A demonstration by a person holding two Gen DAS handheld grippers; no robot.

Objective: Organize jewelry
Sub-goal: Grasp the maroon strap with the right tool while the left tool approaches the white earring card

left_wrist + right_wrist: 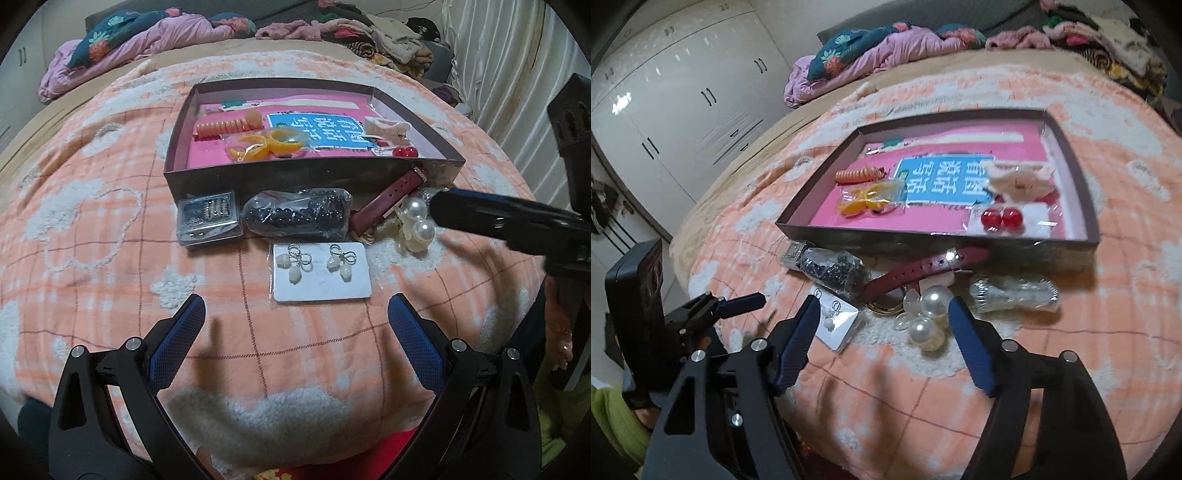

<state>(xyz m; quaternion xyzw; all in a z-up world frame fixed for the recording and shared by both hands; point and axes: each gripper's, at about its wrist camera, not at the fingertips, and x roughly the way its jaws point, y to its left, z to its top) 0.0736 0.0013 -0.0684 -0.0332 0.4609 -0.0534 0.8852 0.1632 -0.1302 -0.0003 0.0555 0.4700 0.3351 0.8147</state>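
The shallow box (pixel 798 225) sits near the middle of the bed's orange plaid blanket (pixel 92 229) and serves as the collection tray. It already holds an orange coil band (pixel 858 174), an orange bagged piece (pixel 868 201), a cream claw clip (pixel 1015 181) and a pair of red ball earrings (pixel 1001 218) toward its near right corner.

The unsorted pieces lie in a row on the blanket against the box's near wall, presumably staged there for short transfers: a small clear case (pixel 208 218) at the left end, a bag of black beads (pixel 295 216), a maroon watch strap (pixel 923 267) leaning toward the wall, a pearl hair clip (pixel 929 314) and a silvery bagged item (pixel 1015 295) at the right end. An earring card (pixel 321 271) lies just in front of the beads.

The right gripper (pixel 882 325) points down at the pearl hair clip. Its jaws stand apart with the pearls between them — no pad contact is visible, so nothing is held. This placement suggests the pearl clip is the next item to be grasped.

The left gripper (pixel 295 321) hovers just short of the earring card, jaws wide apart and empty — likely positioned for a following pick.
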